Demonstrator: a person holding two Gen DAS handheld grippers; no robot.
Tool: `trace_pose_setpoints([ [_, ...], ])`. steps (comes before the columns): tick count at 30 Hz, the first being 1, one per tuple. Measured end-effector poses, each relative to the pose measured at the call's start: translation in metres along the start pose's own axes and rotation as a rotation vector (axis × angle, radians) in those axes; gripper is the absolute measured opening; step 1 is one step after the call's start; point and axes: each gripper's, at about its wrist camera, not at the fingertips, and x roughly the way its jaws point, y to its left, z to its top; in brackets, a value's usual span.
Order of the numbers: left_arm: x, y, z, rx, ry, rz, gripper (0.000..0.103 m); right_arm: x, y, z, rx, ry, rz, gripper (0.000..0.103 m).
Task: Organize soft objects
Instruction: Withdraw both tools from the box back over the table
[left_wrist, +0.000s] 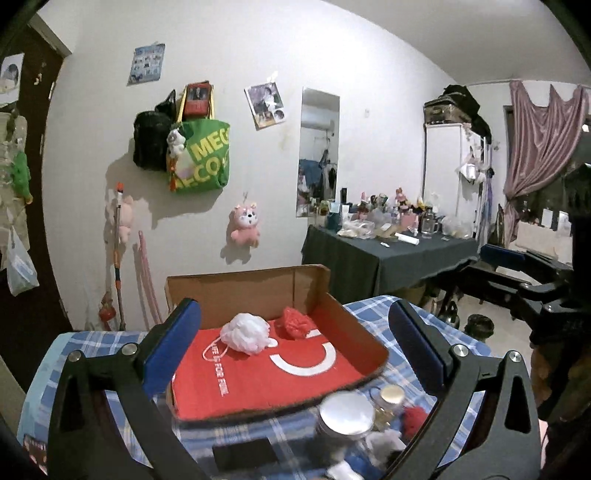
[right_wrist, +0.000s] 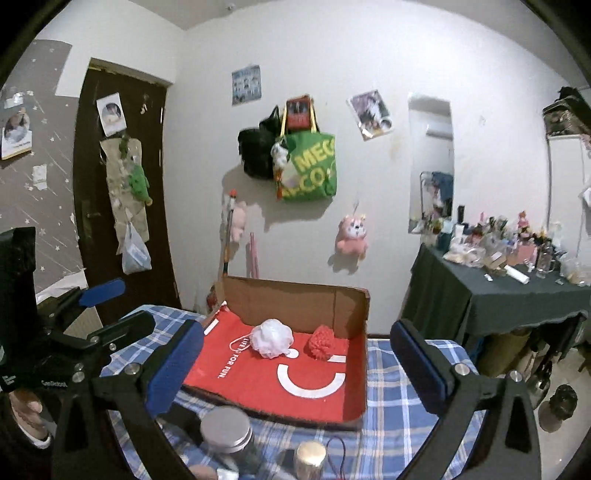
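On the red floor of the cardboard box (right_wrist: 295, 302), white mesh puff (right_wrist: 272, 338) beside red puff (right_wrist: 322, 342), both round with no clear long axis, left gripper (left_wrist: 293, 334) and right gripper (right_wrist: 295, 354) fingers apart and empty, blue plaid cloth (right_wrist: 399, 398) beneath, pink plush toy (right_wrist: 351, 236) on white wall.

Quick headcount: one cardboard box (right_wrist: 295, 302) with a red floor, and two puffy things in it toward its back wall, one white pouf (right_wrist: 272, 343) and one red pouf (right_wrist: 322, 342). On the checkered cloth (right_wrist: 399, 398) by the box's front edge there's one silver-lidded jar (right_wrist: 226, 428) and one small gold-capped bottle (right_wrist: 311, 456). One more red fluffy thing (left_wrist: 415, 421) sits near the cloth's front edge. Two grippers, left gripper (left_wrist: 295, 343) and right gripper (right_wrist: 295, 358), both spread wide with nothing in them.
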Motion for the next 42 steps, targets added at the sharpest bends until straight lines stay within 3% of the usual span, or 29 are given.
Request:
trace_pose_setpoints([
  [6, -0.046, -0.020, -0.032, 0.000, -0.065, 0.039, 0.103, -0.054, 0.016, -0.034, 0.014, -0.070, -0.020, 0.103],
  [15, -0.066, -0.030, -0.084, -0.034, -0.022, 0.053, 0.103, -0.092, 0.042, -0.100, -0.028, -0.105, -0.113, 0.103],
  [27, -0.050, -0.035, -0.149, -0.081, 0.104, 0.045, 0.103, -0.085, 0.047, -0.181, 0.018, -0.036, -0.142, 0.103],
  [42, -0.017, -0.024, -0.202, -0.156, 0.297, 0.054, 0.103, -0.052, 0.041, -0.239, 0.091, 0.108, -0.140, 0.103],
])
